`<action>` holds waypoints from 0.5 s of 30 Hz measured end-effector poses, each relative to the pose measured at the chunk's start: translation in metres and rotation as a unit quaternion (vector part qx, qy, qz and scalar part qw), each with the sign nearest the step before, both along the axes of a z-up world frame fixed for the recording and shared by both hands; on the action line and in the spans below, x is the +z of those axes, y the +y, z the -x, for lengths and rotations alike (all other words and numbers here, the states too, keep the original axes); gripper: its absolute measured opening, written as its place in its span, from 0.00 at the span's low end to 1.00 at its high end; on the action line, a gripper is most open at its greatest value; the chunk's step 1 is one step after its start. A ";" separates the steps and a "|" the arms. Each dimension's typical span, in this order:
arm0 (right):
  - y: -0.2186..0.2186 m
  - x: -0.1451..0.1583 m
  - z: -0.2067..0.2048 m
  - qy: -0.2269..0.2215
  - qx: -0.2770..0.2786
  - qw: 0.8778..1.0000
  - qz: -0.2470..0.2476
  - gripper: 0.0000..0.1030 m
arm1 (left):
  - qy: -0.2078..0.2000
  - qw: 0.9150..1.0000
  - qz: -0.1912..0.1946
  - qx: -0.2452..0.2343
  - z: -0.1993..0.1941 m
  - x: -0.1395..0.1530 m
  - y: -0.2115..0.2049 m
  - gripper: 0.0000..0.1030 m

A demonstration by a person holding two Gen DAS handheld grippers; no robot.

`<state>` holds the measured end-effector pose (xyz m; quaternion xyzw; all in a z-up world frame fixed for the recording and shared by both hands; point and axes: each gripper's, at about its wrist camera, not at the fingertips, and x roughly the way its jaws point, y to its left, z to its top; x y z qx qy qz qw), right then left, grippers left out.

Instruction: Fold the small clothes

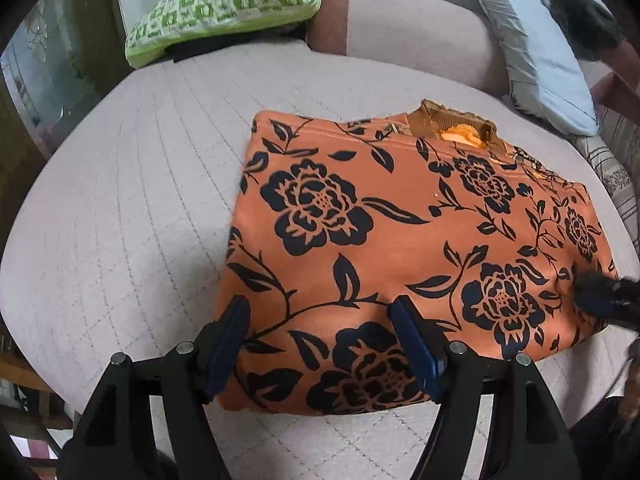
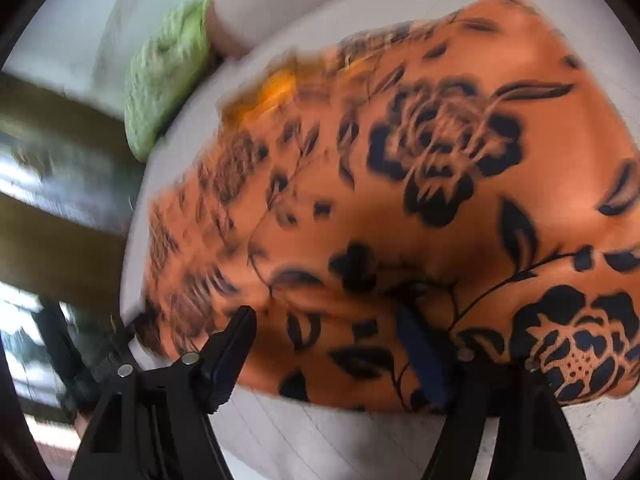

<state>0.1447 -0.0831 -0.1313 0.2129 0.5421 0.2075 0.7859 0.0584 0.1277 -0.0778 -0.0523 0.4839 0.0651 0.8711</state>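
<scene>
An orange garment [image 1: 380, 248] with black flowers lies folded into a rough rectangle on the grey quilted sofa seat [image 1: 140, 200]; its collar [image 1: 452, 128] is at the far edge. My left gripper [image 1: 320, 312] is open over the garment's near edge, with its fingers spread wide. My right gripper's tip [image 1: 600, 296] shows at the garment's right edge. In the blurred right wrist view the same garment [image 2: 440, 180] fills the frame and my right gripper [image 2: 328, 316] is open, low over the cloth, its fingers spread apart.
A green and white patterned cushion [image 1: 224, 4] lies at the back left, also visible in the right wrist view [image 2: 164, 80]. A pale blue pillow [image 1: 536, 52] leans at the back right. The sofa back [image 1: 420, 20] runs behind. A striped cloth [image 1: 616, 168] lies at the right.
</scene>
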 end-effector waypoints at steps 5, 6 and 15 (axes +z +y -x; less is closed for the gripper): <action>0.015 0.054 0.018 -0.071 0.012 0.997 0.012 0.74 | -0.006 1.000 0.002 0.002 0.004 0.002 0.002 0.72; 0.017 0.061 0.023 -0.085 0.019 0.996 -0.005 0.76 | -0.004 1.000 0.002 0.002 0.004 0.001 0.002 0.72; 0.032 0.017 0.016 -0.025 0.009 1.000 0.010 0.83 | -0.003 1.000 0.004 0.003 0.008 0.002 0.003 0.72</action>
